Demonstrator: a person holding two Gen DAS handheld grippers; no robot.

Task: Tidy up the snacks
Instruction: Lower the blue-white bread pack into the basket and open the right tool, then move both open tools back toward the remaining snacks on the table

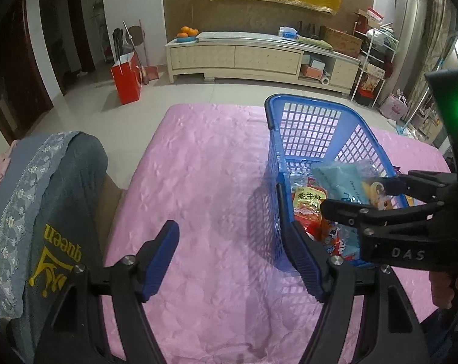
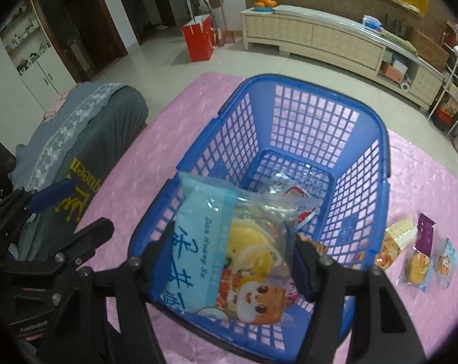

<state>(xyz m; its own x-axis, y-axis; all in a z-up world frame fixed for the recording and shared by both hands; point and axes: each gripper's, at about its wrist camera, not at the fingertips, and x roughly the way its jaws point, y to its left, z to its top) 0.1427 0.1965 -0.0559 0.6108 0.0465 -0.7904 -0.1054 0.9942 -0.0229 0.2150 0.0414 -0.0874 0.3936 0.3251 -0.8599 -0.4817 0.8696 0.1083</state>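
Observation:
A blue plastic basket stands on the pink tablecloth; it also shows in the left wrist view. My right gripper is shut on a light blue egg-yolk pastry packet and holds it over the basket's near end; the gripper and the packet also show in the left wrist view. Several snack packets lie in the basket. My left gripper is open and empty beside the basket's left wall, above the cloth.
Three loose snack packets lie on the cloth right of the basket. A chair back draped with grey and blue clothing stands at the table's left edge. A TV cabinet and a red bag are across the floor.

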